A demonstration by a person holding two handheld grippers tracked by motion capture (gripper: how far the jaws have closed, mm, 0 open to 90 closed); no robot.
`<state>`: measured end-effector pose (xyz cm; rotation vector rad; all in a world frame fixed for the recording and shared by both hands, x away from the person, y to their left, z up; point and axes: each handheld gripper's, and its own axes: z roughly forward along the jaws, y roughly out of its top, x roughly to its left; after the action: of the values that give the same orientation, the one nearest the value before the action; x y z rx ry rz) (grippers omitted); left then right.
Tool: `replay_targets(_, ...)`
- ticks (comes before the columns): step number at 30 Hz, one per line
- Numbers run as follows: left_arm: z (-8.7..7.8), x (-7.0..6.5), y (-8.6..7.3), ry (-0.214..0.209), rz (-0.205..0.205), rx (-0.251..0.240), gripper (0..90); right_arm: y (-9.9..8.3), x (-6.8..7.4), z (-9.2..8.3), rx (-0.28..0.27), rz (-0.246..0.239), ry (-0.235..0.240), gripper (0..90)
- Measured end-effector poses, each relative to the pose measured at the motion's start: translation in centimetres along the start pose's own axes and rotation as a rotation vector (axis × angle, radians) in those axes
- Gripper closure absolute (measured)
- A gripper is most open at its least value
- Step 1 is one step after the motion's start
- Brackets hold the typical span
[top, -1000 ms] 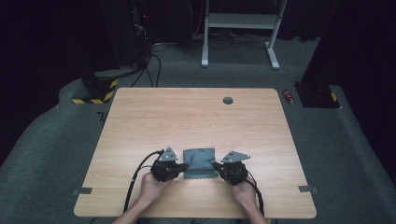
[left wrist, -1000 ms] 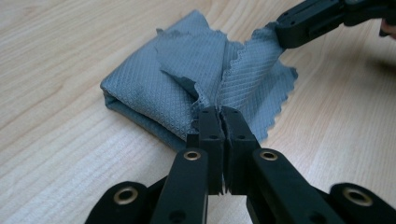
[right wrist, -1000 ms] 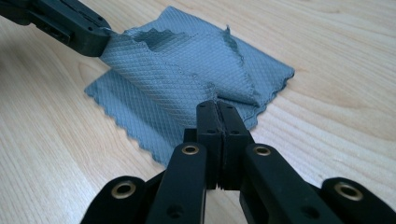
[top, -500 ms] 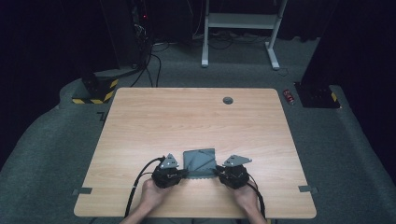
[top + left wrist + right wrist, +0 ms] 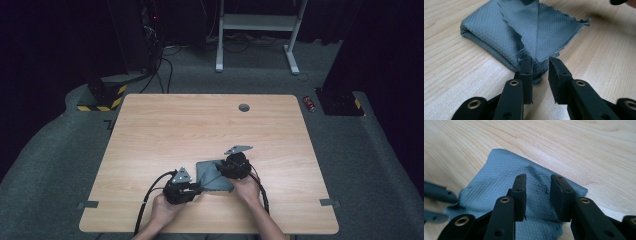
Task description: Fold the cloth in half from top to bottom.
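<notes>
Both jaw sets have just been opening: left hand-held gripper (image 5: 199, 187) at the cloth's (image 5: 214, 175) 7 o'clock corner, right hand-held gripper (image 5: 223, 169) over its 2 o'clock side (letting the fold rest on the surface (image 5: 200, 125)).

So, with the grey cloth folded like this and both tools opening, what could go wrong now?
1. The left tool has just been opening, and the corner of the cloth between its jaws may snag and drag when it withdraws.
2. The right tool has also been opening over a raised wrinkle; the fold may spring loose.
3. The top flap looks uneven, so the edges may not line up.
</notes>
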<state>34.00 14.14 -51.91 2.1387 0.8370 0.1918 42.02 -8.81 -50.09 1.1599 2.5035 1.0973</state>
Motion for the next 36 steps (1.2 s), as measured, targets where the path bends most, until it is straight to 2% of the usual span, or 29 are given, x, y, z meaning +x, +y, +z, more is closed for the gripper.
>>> replay_targets(3,-0.1,0.0,-0.2,0.001,0.002,0.005,72.8,0.1,-0.1,0.6,0.017,0.014,0.015,67.1)
replay_targets(9,-0.2,0.0,-0.3,-0.004,-0.008,0.008,72.5,0.0,-0.2,0.8,0.031,-0.011,0.034,87.9)
replay_targets(13,-0.2,-0.1,-0.3,-0.002,-0.006,0.006,71.9,-0.1,0.2,0.2,0.013,-0.044,0.029,89.1)
replay_targets(18,-0.4,-0.2,-0.4,-0.001,-0.009,0.005,70.5,-1.0,0.7,-1.3,-0.021,-0.072,0.037,88.9)
replay_targets(22,-0.5,-0.4,-0.5,-0.003,-0.013,-0.002,69.3,-2.4,0.9,-2.5,-0.04,-0.083,0.052,87.7)
replay_targets(28,-0.7,-0.4,-0.3,-0.005,-0.026,-0.018,67.3,-4.2,0.8,-3.1,-0.01,-0.08,0.055,81.6)
replay_targets(33,-0.7,-0.4,0.2,-0.012,-0.026,-0.026,67.6,-3.8,0.8,-3.4,-0.055,-0.058,0.052,73.5)
replay_targets(36,-0.4,-0.3,0.4,-0.017,-0.027,-0.02,69.7,-3.0,0.8,-3.2,-0.079,-0.047,0.022,68.0)
